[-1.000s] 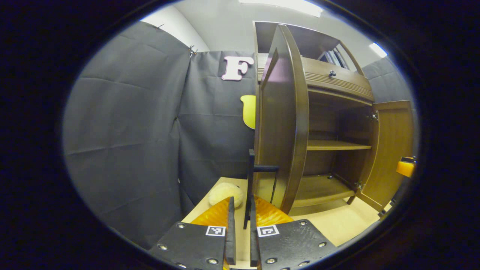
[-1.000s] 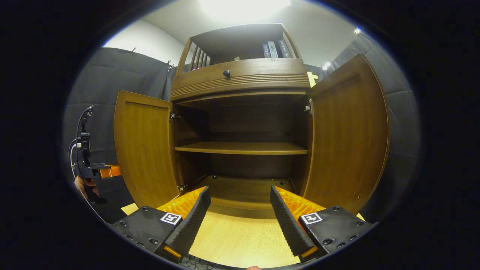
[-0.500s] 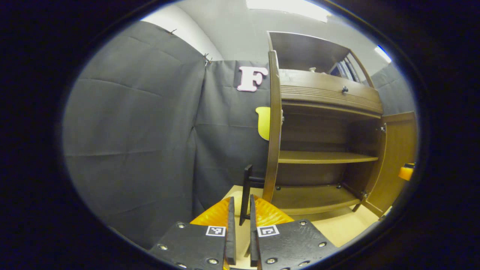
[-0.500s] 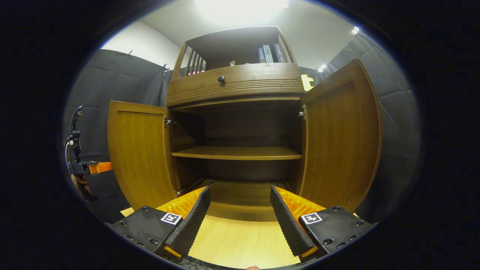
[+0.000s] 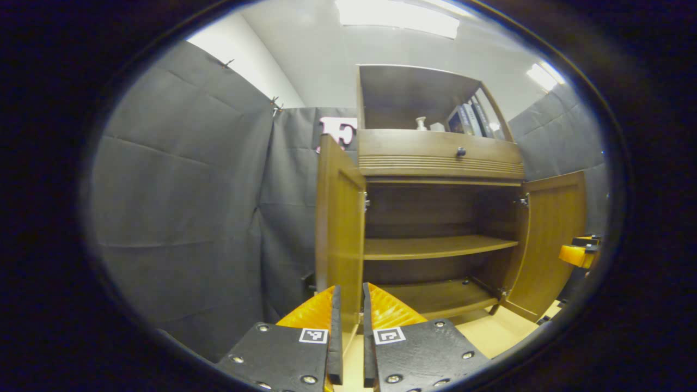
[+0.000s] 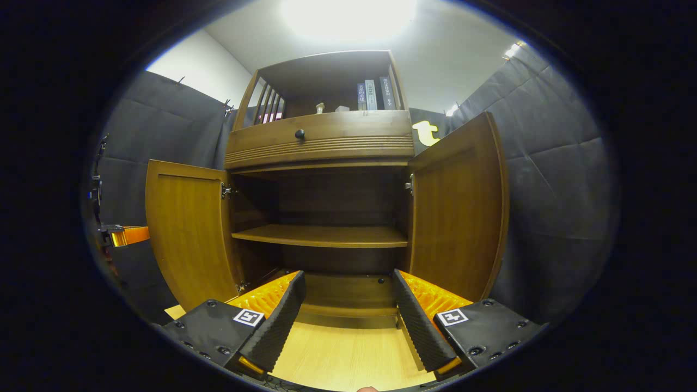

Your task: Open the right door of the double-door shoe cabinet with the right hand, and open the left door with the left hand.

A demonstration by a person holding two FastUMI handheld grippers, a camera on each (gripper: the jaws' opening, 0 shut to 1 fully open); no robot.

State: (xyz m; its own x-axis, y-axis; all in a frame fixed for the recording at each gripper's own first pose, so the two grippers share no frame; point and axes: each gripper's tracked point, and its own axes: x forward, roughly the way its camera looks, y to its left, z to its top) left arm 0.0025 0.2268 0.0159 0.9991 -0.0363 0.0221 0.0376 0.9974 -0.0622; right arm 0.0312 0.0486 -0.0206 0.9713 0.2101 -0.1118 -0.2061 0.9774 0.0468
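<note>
A light wooden floor [image 6: 348,354] is enclosed by black cloth walls [image 5: 179,218], and the shoe cabinet [image 6: 321,141] is seen standing on it with both doors swung wide. In the right gripper view, the right gripper [image 6: 348,321] is held low before the open cabinet with its jaws spread wide and nothing between them; the cabinet's bare middle shelf [image 6: 321,236] lies straight ahead of it. The right door [image 6: 457,212] stands just beyond and to the right of the right finger, its free edge turned toward the camera, while the left door [image 6: 188,234] is set further to the left, with open floor left between the two. In the left gripper view, the left gripper [image 5: 348,343] is seen with its jaws nearly closed, only a thin slit left (nothing can be made out in it). The left door's bottom edge [image 5: 340,228] sits directly ahead of the fingertips; whether it is touched cannot be told.
</note>
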